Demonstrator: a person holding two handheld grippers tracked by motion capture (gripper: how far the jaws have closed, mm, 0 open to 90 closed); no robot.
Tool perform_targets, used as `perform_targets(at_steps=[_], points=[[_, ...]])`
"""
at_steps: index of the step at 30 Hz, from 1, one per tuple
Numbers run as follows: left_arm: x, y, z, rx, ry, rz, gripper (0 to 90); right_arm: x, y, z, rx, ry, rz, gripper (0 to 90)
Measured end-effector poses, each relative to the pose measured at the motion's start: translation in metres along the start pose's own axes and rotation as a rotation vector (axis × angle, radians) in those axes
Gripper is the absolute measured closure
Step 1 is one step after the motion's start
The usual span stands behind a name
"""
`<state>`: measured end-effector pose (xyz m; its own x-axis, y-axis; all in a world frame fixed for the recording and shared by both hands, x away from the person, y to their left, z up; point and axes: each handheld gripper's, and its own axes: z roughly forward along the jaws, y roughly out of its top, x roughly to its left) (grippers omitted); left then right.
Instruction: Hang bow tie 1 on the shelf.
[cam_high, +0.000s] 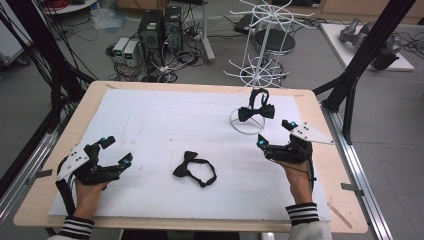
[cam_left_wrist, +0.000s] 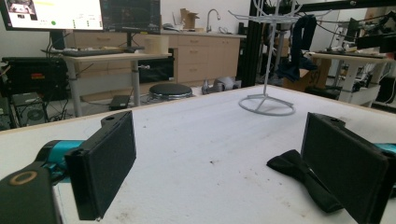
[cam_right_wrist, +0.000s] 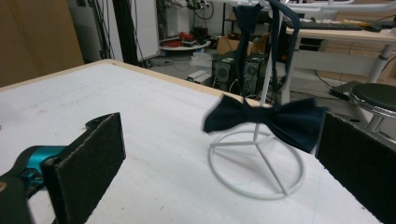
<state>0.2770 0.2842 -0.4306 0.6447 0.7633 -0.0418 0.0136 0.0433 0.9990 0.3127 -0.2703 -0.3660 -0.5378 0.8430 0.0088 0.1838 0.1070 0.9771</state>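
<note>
A grey floor (cam_high: 75, 55) strewn with cables is seen beyond the table. Computer towers (cam_high: 161, 30) and a round black stool (cam_high: 275, 41) are placed there. Wooden cabinets (cam_left_wrist: 205, 58) are lined along the far wall.

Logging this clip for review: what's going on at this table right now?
A person holds a gripper in each hand over a white-covered table. One dark bow tie already hangs on the white wire stand, just ahead of the right gripper. A second bow tie lies flat on the table between the hands, near the left gripper. Both jaws stand open, holding nothing.
</note>
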Motion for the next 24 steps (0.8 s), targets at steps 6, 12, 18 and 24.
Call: perform_targets(at_steps=[6, 12, 18, 24], points=[[-0.001, -0.003, -0.001, 0.0, 0.012, 0.001, 10.8, 0.005, -0.012, -0.009, -0.02, 0.002, 0.005, 0.9], [-0.001, -0.005, -0.003, 0.002, 0.028, 0.0, 10.8, 0.012, -0.022, -0.019, -0.059, -0.012, -0.005, 0.9], [-0.001, -0.005, -0.002, 0.0, 0.026, -0.005, 10.8, 0.02, -0.039, -0.023, -0.07, -0.033, -0.025, 0.9], [-0.002, -0.005, -0.001, 0.003, 0.022, -0.001, 10.8, 0.023, -0.046, -0.023, -0.065, -0.04, -0.036, 1.0]])
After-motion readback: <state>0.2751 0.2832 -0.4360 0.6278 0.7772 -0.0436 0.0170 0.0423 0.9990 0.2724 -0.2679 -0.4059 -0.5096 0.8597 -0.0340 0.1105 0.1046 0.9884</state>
